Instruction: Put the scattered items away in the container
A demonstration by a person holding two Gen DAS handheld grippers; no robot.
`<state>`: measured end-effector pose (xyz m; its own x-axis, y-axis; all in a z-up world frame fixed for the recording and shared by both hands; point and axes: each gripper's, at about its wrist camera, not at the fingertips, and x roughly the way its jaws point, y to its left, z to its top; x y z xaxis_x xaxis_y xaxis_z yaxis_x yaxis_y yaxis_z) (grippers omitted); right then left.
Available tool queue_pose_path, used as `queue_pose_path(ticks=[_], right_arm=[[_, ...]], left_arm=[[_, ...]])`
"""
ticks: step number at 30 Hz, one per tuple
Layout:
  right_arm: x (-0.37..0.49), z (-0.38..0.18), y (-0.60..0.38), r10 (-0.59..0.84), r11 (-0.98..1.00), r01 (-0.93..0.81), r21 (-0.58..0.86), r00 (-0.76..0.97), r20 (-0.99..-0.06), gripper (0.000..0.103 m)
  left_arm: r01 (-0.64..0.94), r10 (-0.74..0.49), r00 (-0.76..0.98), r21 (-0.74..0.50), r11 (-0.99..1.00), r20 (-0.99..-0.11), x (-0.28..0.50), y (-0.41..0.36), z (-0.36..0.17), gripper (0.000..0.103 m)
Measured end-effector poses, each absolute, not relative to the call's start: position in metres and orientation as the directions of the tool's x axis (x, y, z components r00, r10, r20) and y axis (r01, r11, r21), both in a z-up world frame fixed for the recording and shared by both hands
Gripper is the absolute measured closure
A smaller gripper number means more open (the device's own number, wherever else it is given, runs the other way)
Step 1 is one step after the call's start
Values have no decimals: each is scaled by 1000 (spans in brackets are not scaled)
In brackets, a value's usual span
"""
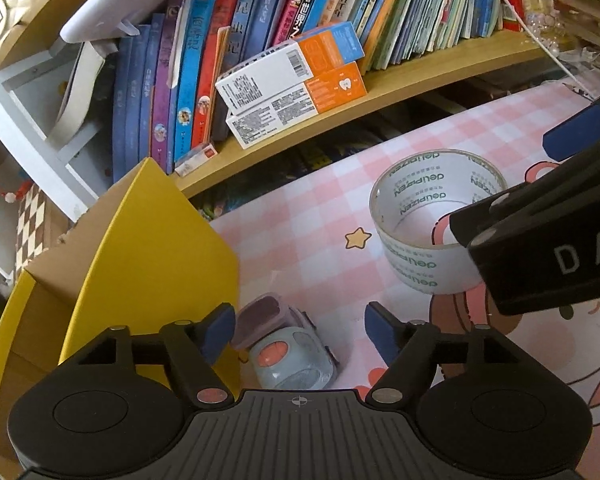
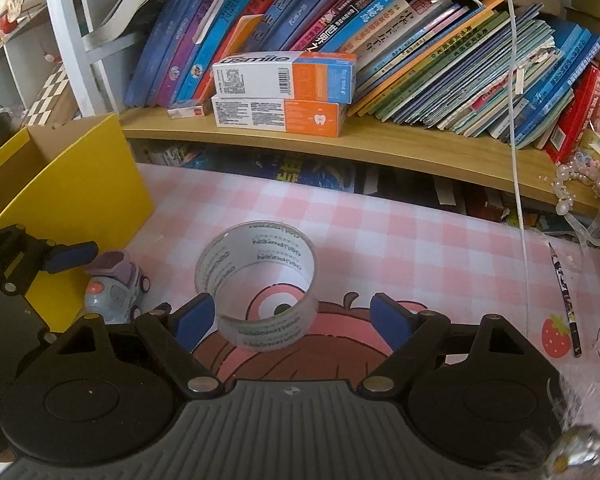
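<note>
Left claw (image 1: 300, 332) open above toy car (image 1: 288, 356).

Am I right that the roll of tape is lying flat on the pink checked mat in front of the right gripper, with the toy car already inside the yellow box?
Not quite: the toy car is not inside the yellow box. It sits on the pink checked mat beside the box's wall, as the right wrist view shows. The roll of tape does lie flat on the mat in front of the right gripper.
</note>
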<state>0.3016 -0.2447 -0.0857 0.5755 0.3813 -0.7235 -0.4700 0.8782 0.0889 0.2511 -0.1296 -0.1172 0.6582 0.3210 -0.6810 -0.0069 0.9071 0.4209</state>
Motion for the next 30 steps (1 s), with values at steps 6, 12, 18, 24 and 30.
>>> queue_pose_path(ticks=[6,12,18,24,30], right_arm=[[309,-86,-245,374,887,-452,94,586,-719,27],[317,-91,-246,358,897,-432,96,578,-734,47],[318,-96,-244,357,895,-434,102,561,-747,59],[315,-94,-245,365,891,-441,109,553,-749,83],[313,-92,-248,358,896,-432,105,560,-747,86]], left_arm=[[20,281,672,396,918,-685,250,-126,-117,45],[41,230,680,349,936,-696,242,-121,-107,71],[91,158,680,297,951,-716,237,-119,-97,97],[150,66,698,235,960,-713,223,-122,-84,101],[187,50,706,254,949,-707,214,-127,-81,100]])
